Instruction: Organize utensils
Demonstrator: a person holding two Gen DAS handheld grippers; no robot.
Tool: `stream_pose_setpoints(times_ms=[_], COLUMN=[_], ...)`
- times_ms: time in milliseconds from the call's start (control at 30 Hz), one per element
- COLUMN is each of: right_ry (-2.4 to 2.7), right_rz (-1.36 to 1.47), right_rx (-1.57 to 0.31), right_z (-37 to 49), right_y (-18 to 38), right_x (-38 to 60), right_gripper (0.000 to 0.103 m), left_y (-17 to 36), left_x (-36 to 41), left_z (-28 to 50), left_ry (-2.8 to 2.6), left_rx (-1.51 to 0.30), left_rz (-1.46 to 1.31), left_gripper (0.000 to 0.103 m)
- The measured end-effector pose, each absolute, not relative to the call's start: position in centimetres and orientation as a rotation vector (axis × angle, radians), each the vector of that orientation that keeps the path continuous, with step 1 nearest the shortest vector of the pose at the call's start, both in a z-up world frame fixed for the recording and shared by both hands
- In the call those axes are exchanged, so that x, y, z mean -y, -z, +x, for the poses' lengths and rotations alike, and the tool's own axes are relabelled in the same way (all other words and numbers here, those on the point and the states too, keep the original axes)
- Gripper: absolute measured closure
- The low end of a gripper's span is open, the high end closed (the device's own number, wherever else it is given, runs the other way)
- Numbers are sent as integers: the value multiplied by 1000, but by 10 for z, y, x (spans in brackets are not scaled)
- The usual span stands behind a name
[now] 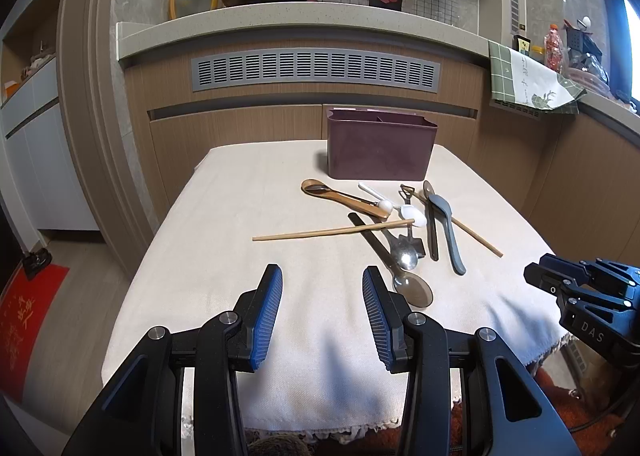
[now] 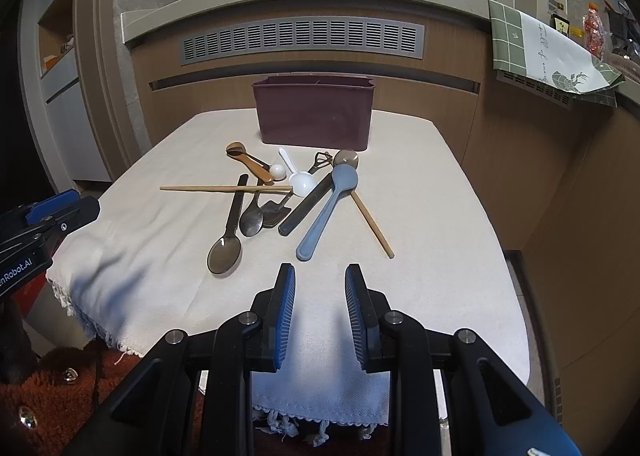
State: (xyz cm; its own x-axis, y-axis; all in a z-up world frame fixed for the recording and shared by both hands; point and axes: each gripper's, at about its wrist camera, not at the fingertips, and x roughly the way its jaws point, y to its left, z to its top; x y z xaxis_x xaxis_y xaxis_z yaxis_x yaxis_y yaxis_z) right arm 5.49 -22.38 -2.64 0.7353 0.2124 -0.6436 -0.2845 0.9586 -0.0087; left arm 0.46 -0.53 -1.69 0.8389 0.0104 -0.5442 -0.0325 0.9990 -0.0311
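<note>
The utensils lie in a loose heap on the cloth-covered surface, between both claws and the maroon caddy that stands at the far edge. The right claw hovers with its jaws apart and empty, and the blue-grey spoon lies just ahead of it, handle end nearest, its long axis running away and slightly to the right toward the caddy. By that lie, the right claw looks better placed for a first pick. The left claw is likewise spread and holds nothing; the closest thing to it is the smoky translucent spoon, whose bowl sits just beside its right finger.

The pile is hard to read. One chopstick lies crosswise over several handles, the other chopstick runs under the blue-grey spoon's head, and a metal spoon, a white scoop and a wooden spoon overlap. The caddy's interior is mostly hidden; only a divider near the rim shows in the left view, so which compartment suits what cannot be told.
</note>
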Motion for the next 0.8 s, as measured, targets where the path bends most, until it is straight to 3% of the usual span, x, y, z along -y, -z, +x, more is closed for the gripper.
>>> stream_pose_setpoints(times_ms=[800], right_ry=[-269], right_rz=[-102], right_rx=[-704], right_z=[57], right_y=[27], right_x=[224], right_gripper=[78], left_y=[18], left_x=[4], left_z=[6], left_ry=[-22], left_rx=[-582], left_rz=[-41], left_gripper=[60])
